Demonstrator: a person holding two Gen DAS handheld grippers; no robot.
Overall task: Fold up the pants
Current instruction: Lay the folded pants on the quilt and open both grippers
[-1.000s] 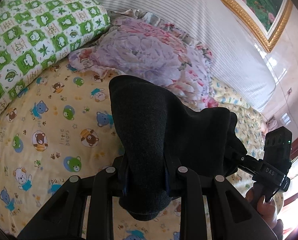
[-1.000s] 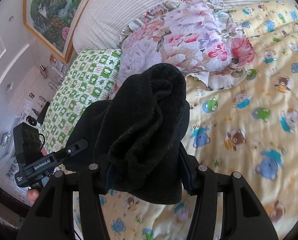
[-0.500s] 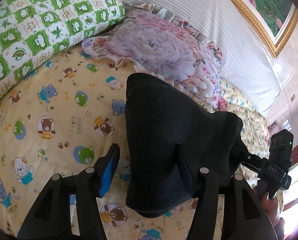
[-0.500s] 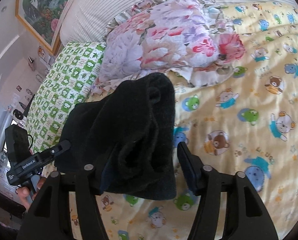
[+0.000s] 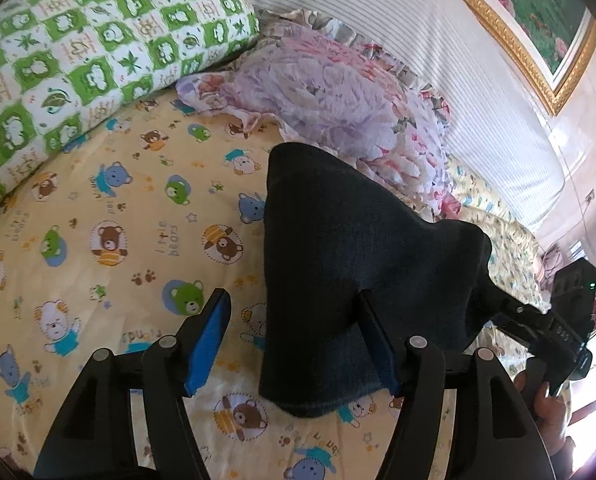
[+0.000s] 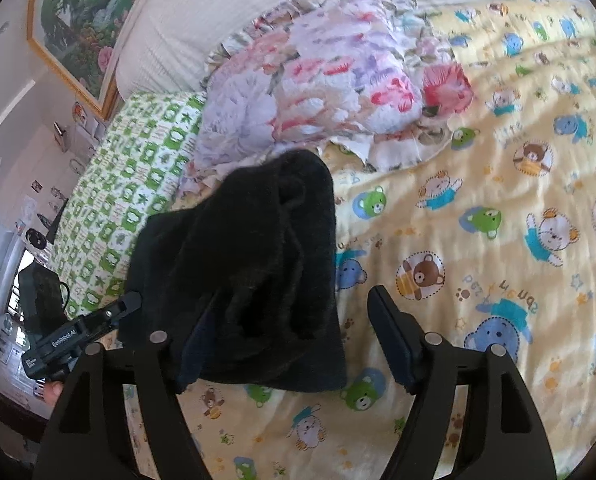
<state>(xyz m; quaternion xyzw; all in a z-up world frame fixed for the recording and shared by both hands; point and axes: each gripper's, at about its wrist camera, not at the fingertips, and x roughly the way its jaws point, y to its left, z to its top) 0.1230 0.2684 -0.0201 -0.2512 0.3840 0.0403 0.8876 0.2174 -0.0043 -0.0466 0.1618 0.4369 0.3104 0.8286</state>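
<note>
Yellow cotton printed with cartoon bears covers the bed [image 5: 110, 208], the widest thing in both views. At its head lie a green-and-white checked pillow [image 5: 78, 40] and, beside it, a frilled floral pillow [image 6: 329, 80], both against a striped headboard [image 5: 437, 52] under a gilt-framed painting [image 5: 537, 12]. The dark pants [image 5: 349, 256], bunched into a thick fold, rest on the sheet just in front of the floral pillow. The left tongs [image 5: 294, 340] stand spread apart, the cloth draped over one blue-padded finger; the right tongs [image 6: 294, 336] are likewise spread, one finger seemingly hidden under the fabric, the other clear of it.
</note>
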